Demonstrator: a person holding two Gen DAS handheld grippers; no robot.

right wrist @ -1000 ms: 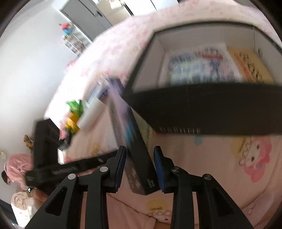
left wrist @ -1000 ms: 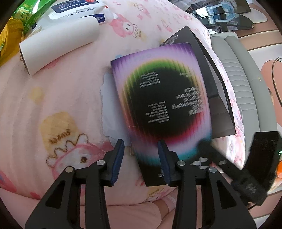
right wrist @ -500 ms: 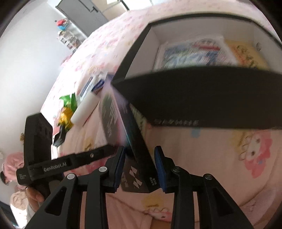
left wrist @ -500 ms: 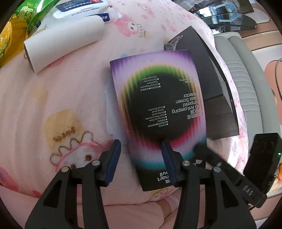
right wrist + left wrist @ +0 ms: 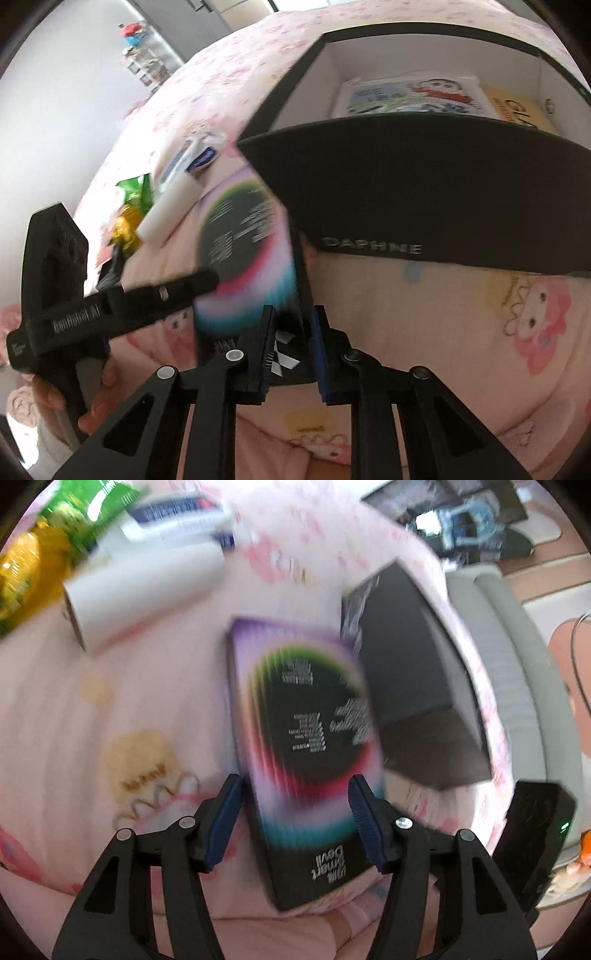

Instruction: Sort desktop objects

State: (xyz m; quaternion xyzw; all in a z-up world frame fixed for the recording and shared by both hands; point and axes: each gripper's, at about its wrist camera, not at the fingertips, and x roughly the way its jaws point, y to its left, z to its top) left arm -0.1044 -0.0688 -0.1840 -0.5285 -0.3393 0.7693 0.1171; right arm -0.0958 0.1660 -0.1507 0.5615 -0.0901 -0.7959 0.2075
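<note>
Right wrist view first: the pink cartoon blanket [image 5: 424, 332] fills the frame, with the open black box [image 5: 424, 192] lying beyond the grippers. Just beside its near wall, the screen-protector pack [image 5: 306, 746] lies with its long axis running away from both grippers. The right gripper [image 5: 293, 350] pinches the pack's near corner, its jaws having just closed narrow. The left gripper [image 5: 295, 823] straddles the pack's near end, pads apart from it. A second ago its jaws stood narrower; they have just been opening.
</note>
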